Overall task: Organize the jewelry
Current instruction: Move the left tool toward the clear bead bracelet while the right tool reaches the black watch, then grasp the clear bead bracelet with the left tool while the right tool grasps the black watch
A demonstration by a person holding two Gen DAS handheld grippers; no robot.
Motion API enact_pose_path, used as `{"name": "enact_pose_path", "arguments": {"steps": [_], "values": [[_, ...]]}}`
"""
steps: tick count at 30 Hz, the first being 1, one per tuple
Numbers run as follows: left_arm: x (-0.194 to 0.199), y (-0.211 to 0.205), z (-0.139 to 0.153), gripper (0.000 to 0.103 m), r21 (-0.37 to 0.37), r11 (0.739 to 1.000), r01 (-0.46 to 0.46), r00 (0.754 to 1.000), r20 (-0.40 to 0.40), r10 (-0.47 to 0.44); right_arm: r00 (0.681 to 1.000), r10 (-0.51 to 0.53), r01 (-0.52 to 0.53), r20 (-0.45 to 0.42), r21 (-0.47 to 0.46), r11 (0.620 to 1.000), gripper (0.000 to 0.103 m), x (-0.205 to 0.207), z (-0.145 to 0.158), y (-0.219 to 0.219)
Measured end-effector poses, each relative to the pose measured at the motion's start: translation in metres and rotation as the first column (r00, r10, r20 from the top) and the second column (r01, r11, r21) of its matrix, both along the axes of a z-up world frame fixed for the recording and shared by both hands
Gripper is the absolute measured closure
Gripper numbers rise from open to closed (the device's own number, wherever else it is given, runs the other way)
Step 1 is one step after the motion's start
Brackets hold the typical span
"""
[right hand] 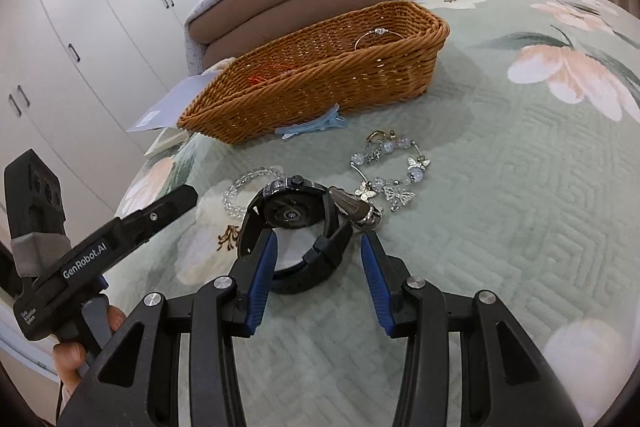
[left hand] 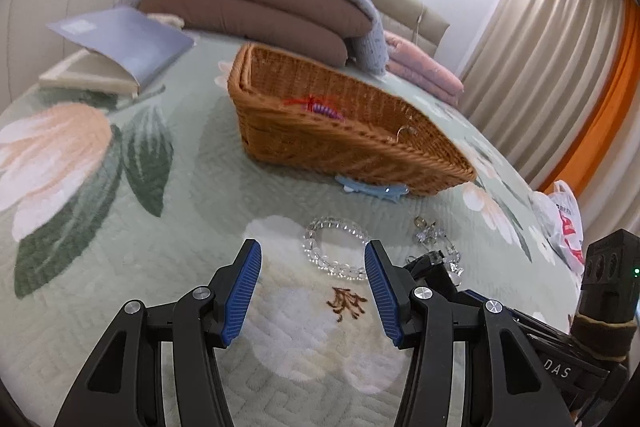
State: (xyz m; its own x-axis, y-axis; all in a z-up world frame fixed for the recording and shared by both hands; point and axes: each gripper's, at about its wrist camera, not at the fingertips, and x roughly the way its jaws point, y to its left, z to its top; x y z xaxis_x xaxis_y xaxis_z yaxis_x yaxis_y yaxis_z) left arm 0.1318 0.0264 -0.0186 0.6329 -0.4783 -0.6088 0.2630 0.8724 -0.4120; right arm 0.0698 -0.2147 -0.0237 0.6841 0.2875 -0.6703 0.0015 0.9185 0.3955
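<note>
Left gripper point(left hand: 313, 292) hovers over the bed point(left hand: 120, 247), fingers wide and holding nothing. The clear bead bracelet point(left hand: 335, 247) lies on the quilt just beyond the fingertips, approx. between them.

To the right of it, in the right wrist view, the black watch point(right hand: 298, 227) lies on the bed w/ its strap curled into a loop. Right gripper point(right hand: 316, 277) is low over it, fingers wide; the near part of the strap sits between the two blue pads point(right hand: 260, 291), but I cannot tell if a pad touches it. A small dark and silver piece point(right hand: 358, 209) lies touching the watch at its right side. Just beyond is the crystal charm bracelet point(right hand: 390, 167) w/ butterfly charms.

Further toward the head of the bed stands the wicker basket point(right hand: 320, 83). Inside are a thin silver bangle point(right hand: 378, 37) at its right end and a red-and-purple piece point(left hand: 320, 105) near the middle. A light blue hair clip point(right hand: 314, 125) lies on the quilt against the near wall of the basket.
</note>
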Motion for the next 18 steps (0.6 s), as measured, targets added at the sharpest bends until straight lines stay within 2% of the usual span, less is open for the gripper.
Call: {"name": "enact_pose_path", "arguments": {"steps": [3, 5, 6, 9, 16, 17, 18], "values": [[0.015, 0.000, -0.008, 0.049, -0.018, 1.000, 0.004, 0.998, -0.070, -0.006, 1.000, -0.015, 0.014, -0.009, -0.015, 1.000, 0.056, 0.006, 0.000, 0.004], [0.022, -0.001, -0.010, 0.058, -0.040, 0.999, 0.019, 0.996, -0.090, -0.022, 1.000, -0.024, 0.023, -0.020, -0.020, 1.000, 0.057, 0.010, -0.001, 0.006], [0.024, -0.004, -0.011, 0.063, -0.038, 0.999, 0.029, 0.995, -0.094, -0.032, 0.999, -0.029, 0.029, -0.024, -0.024, 0.999, 0.060, 0.012, -0.002, 0.007], [0.030, -0.019, -0.011, 0.067, 0.022, 0.999, 0.042, 0.995, -0.096, -0.040, 0.998, -0.047, 0.045, -0.043, -0.049, 0.998, 0.065, 0.019, -0.004, 0.010], [0.041, -0.048, -0.012, 0.068, 0.144, 0.986, 0.082, 0.993, -0.098, -0.069, 0.994, -0.077, 0.069, -0.073, -0.106, 0.992, 0.071, 0.029, -0.007, 0.017], [0.040, -0.051, -0.012, 0.071, 0.171, 0.982, 0.085, 0.993, -0.092, -0.070, 0.994, -0.081, 0.071, -0.075, -0.118, 0.990, 0.078, 0.030, -0.007, 0.018], [0.039, -0.054, -0.013, 0.079, 0.199, 0.977, 0.079, 0.994, -0.086, -0.063, 0.994, -0.085, 0.075, -0.074, -0.128, 0.989, 0.079, 0.030, -0.007, 0.018]]}}
